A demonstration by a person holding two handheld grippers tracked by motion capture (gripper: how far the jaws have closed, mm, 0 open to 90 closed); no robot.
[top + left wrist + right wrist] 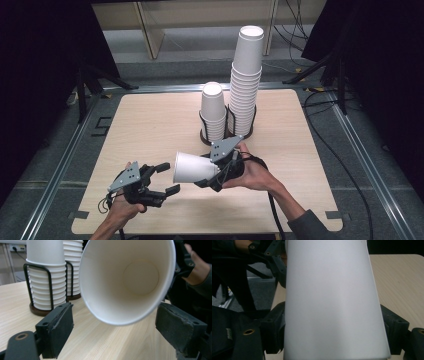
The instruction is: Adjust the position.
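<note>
a dark room with black drapes surrounds a pale wooden table (150,125) on a grey floor, with cables trailing at the right. near its far edge stand two wire-racked cup stacks, the short stack (213,112) beside the tall stack (246,80). the right gripper (212,172) clamps a white paper cup (192,167) lying sideways above the table, mouth toward the left gripper (167,177), whose jaws stand apart, gripping nothing, just beside the rim.
</note>
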